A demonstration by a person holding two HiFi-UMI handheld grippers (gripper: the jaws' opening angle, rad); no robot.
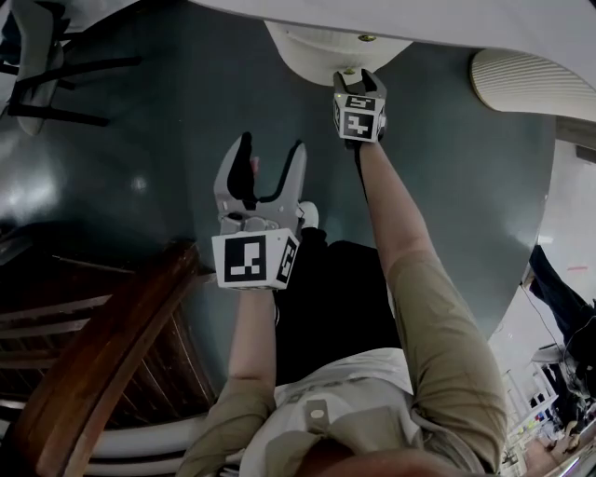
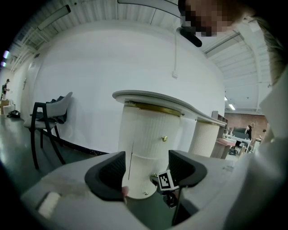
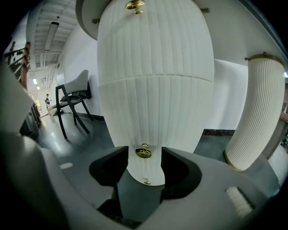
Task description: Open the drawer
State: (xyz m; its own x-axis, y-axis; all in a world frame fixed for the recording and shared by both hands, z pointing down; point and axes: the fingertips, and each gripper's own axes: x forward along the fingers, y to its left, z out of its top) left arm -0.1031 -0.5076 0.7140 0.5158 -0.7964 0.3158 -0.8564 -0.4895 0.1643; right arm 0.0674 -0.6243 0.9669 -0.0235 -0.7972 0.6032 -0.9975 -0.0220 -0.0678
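status: drawer not yet opened. your right gripper (image 1: 358, 79) is open, and the lower brass knob (image 3: 144, 152) stands between its jaws near the tips. the pads sit just beside the knob on either side and, as far as the right gripper view shows, do not press on it.

the drawer (image 3: 155, 112) lies straight ahead of that gripper. its front is flush with the section above, so i judge it fully shut. left to do: close on the knob, then draw it back toward you.

your left gripper (image 1: 270, 151) is open and empty. it sits behind the right one and to its left, aimed at the same pedestal (image 2: 146, 134).

condition of the drawer: white, vertically fluted, curved front. a thin seam marks its upper edge. an upper knob (image 3: 135, 5), also brass, sits on the section above.
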